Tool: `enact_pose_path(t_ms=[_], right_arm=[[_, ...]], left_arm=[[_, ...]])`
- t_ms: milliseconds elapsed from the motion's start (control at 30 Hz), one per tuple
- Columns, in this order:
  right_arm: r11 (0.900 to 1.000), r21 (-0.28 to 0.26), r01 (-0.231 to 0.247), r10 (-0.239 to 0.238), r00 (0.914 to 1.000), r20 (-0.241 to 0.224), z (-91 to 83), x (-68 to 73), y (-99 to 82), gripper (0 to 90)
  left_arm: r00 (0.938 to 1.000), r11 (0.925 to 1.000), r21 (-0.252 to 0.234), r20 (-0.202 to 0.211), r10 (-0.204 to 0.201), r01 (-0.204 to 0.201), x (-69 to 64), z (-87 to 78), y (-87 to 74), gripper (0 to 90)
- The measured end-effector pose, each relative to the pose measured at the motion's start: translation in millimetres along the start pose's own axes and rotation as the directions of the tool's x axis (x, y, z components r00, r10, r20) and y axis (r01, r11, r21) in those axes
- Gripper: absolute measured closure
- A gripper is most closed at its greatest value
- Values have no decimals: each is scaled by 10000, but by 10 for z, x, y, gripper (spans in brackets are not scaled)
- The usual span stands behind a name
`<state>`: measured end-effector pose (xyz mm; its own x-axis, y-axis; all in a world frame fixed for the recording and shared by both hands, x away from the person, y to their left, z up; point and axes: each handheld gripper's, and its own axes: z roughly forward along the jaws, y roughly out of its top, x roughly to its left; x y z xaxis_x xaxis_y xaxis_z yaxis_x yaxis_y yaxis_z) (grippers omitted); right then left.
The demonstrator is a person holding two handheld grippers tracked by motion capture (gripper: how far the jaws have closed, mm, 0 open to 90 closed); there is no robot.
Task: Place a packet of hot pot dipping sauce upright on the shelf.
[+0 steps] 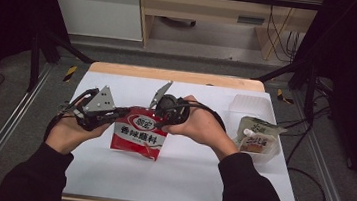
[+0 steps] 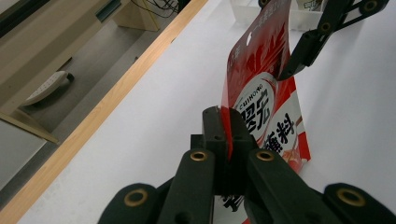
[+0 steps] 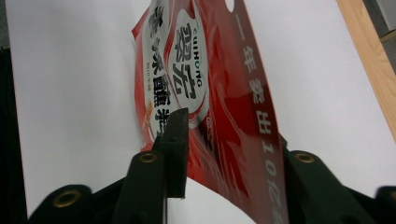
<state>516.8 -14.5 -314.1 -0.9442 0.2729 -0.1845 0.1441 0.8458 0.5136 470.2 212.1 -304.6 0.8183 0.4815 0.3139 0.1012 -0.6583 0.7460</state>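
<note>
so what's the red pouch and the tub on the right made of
Red pouch: looks like glossy plastic film; it shines and bends where the left gripper pinches its edge. Tub: seemingly clear, thin plastic, since the white table shows through.

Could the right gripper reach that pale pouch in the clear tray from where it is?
Probably yes: the pale pouch lies just beside the right gripper, nothing between, but its jaws straddle the red sauce packet.

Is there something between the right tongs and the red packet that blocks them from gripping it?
No, nothing visible blocks them. The red packet already sits between the jaws of the right tongs, while the left tongs are shut on its other edge.
</note>
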Motion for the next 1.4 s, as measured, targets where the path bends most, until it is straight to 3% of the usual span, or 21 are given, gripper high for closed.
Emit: enact_pose_path(t_ms=[100, 233, 367, 600, 767, 833, 867, 900, 967, 1000, 1033, 1067, 1133, 1200, 1233, 1267, 1333, 1400], right_arm=[[9998, 121, 176, -176, 9998, 3, 17, 8, 11, 733], [9992, 239, 319, -319, 9995, -15, 26, 19, 26, 885], [9990, 240, 367, -365, 9993, -57, 19, 32, 34, 894], [9995, -60, 326, -326, 9994, -90, -62, -3, 45, 897], [9989, 21, 478, -479, 9985, 271, -193, -49, 30, 897], [9994, -39, 331, -329, 9984, 451, -309, -92, -2, 897], [9994, -39, 331, -329, 9984, 451, -309, -92, -2, 897], [9992, -84, 392, -387, 9979, 514, -348, -114, -16, 897], [9992, -125, 374, -364, 9969, 697, -481, -151, -66, 897], [9993, -109, 349, -340, 9966, 747, -519, -161, -85, 897], [9993, -95, 348, -339, 9963, 791, -547, -172, -101, 897], [9995, -70, 293, -286, 9961, 840, -582, -185, -121, 897], [9998, -2, 206, -205, 9954, 935, -651, -216, -161, 897], [9998, 28, 173, -175, 9946, 1022, -713, -251, -194, 897], [9998, 28, 173, -175, 9946, 1022, -713, -251, -194, 897], [9998, 74, 194, -201, 9939, 1082, -771, -297, -219, 897], [9997, 95, 217, -226, 9931, 1147, -818, -364, -236, 897], [9997, 110, 225, -236, 9933, 1132, -828, -424, -255, 897]], left_arm=[[10000, 10000, -43, 57, -5, 5, -4, -3, 9, 900], [9999, 10000, -44, 81, -67, 67, 2, -6, -5, 900], [9998, 9999, -82, 121, -137, 138, 11, -17, -20, 874], [9991, 9981, -438, 3, -427, 427, -4, -13, -77, 380], [9985, 9974, -486, -24, -542, 540, -71, -14, -223, 239], [9946, 9932, -608, -241, -1012, 996, -131, -5, -368, 204], [9946, 9932, -608, -241, -1012, 996, -131, -5, -368, 175], [9916, 9905, -675, -422, -1224, 1194, -162, 2, -428, 175], [9783, 9824, -698, -1027, -1799, 1733, -249, 62, -691, 137], [9783, 9824, -698, -1027, -1799, 1733, -249, 62, -691, 120], [9734, 9790, -670, -1134, -1992, 1925, -258, 86, -756, 101], [9620, 9696, -627, -1246, -2428, 2366, -246, 145, -932, 93], [9471, 9582, -656, -1473, -2852, 2783, -211, 192, -1105, 69], [9283, 9411, -749, -1558, -3377, 3298, -164, 227, -1239, 65], [9283, 9411, -749, -1558, -3377, 3298, -164, 227, -1239, 64], [9266, 9452, -444, -1879, -3258, 3234, -120, 226, -1296, 64], [9268, 9462, -474, -1914, -3231, 3201, -84, 207, -1347, 60], [9196, 9369, -611, -1792, -3495, 3441, -64, 223, -1406, 53]])
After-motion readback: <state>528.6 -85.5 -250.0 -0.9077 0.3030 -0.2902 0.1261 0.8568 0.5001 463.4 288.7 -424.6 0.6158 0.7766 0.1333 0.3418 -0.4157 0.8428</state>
